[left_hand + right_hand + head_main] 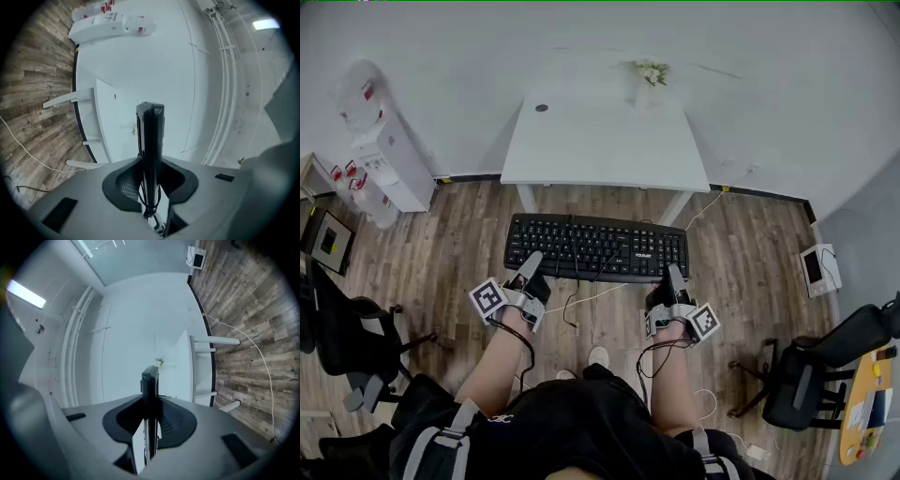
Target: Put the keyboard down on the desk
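A black keyboard point(595, 248) hangs level in the air above the wooden floor, in front of the white desk point(605, 141). My left gripper point(529, 267) is shut on its near left edge and my right gripper point(674, 278) is shut on its near right edge. In the left gripper view the keyboard point(151, 154) stands edge-on between the jaws, with its cable looped below. In the right gripper view the keyboard point(150, 399) likewise sits clamped edge-on, with the desk point(187, 357) beyond it. A black cable point(574, 309) dangles from the keyboard toward the floor.
A small vase of flowers point(650, 73) stands at the desk's far edge. A white cabinet point(389, 159) is at the left wall. Black office chairs sit at left point(352, 337) and right point(825, 361). A white cable point(712, 202) runs along the floor by the desk's right leg.
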`<state>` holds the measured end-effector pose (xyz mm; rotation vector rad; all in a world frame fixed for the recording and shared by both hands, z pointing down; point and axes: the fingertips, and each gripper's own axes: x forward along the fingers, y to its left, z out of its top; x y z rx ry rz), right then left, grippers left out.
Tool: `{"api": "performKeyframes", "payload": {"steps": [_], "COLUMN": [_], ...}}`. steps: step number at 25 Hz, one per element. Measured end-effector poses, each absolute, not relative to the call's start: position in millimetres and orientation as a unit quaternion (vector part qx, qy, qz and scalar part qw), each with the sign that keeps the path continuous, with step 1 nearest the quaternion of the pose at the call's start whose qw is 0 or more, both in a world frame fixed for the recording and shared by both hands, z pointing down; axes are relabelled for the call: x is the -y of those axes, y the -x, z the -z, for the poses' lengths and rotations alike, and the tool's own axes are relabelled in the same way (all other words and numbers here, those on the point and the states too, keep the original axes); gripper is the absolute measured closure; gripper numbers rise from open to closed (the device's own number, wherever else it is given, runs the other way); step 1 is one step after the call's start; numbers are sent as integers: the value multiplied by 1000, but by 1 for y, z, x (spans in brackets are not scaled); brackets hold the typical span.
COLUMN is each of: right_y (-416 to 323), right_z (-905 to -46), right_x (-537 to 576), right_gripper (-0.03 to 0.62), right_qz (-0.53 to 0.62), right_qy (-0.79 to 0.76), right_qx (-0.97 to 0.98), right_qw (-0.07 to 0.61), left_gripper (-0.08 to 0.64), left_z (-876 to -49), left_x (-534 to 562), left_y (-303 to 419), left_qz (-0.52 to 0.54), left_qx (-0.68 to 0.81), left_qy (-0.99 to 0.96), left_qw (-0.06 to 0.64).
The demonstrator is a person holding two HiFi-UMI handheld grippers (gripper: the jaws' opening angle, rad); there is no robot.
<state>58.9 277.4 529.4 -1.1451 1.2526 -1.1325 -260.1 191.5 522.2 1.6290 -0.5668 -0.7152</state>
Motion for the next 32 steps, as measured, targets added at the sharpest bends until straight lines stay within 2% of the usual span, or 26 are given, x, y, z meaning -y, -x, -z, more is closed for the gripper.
{"api": "performKeyframes", "payload": {"steps": [32], "right_y": [-92], "right_z": [-530], "right_x": [-274], "right_gripper": [523], "right_qz": [490], "right_qy": [458], "right_qx": [-530], "right_qw": [518], "left_gripper": [479], "left_z": [-510], "left_x": [-205], "left_y": [229], "left_qz": [306], "left_qx": [257], "left_qy": [-706], "left_qw": [584]}}
